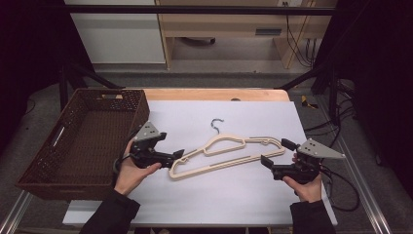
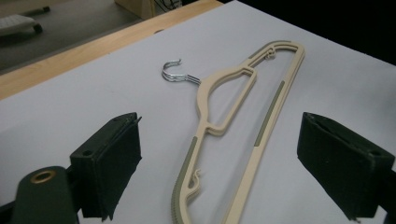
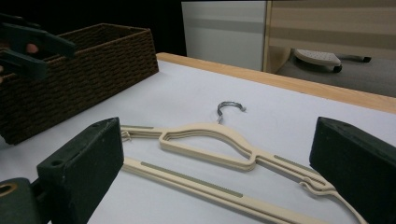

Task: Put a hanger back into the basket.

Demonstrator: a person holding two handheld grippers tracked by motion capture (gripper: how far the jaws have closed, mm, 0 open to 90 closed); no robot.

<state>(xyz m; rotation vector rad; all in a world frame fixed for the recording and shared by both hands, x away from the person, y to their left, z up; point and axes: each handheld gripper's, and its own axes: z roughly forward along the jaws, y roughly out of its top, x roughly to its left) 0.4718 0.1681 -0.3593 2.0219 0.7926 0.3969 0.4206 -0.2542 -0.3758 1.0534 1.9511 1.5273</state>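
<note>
Centrally in the high view, a cream plastic clothes hanger (image 1: 226,153) is laid flat on the white table sheet (image 1: 229,200), its metal hook (image 1: 216,124) pointed toward the top of the frame. It looks like more than one hanger stacked together in the right gripper view, though the count cannot be told for sure.

At the hanger's lower left end, the left gripper (image 1: 176,155) is held in the person's left hand (image 1: 131,170). Its jaws are seen spread wide in the left gripper view, one at the lower left and one at the lower right of that frame, with the hanger's end (image 2: 224,186) lying between them and untouched by either pad. The claw is released; nothing is grasped.

At the right end of the hanger, the right gripper (image 1: 275,152) is held in the right hand (image 1: 307,187). Its jaws are likewise shown well apart in the right gripper view, and the hanger's arm (image 3: 261,168) is seen passing between them on the sheet without contact. This claw is released too.

A dark brown woven basket (image 1: 80,141) is placed at the left of the high view, just beside the sheet's left edge. A strip of bare wooden tabletop (image 1: 214,94) is visible beyond the sheet, toward the upper middle.
</note>
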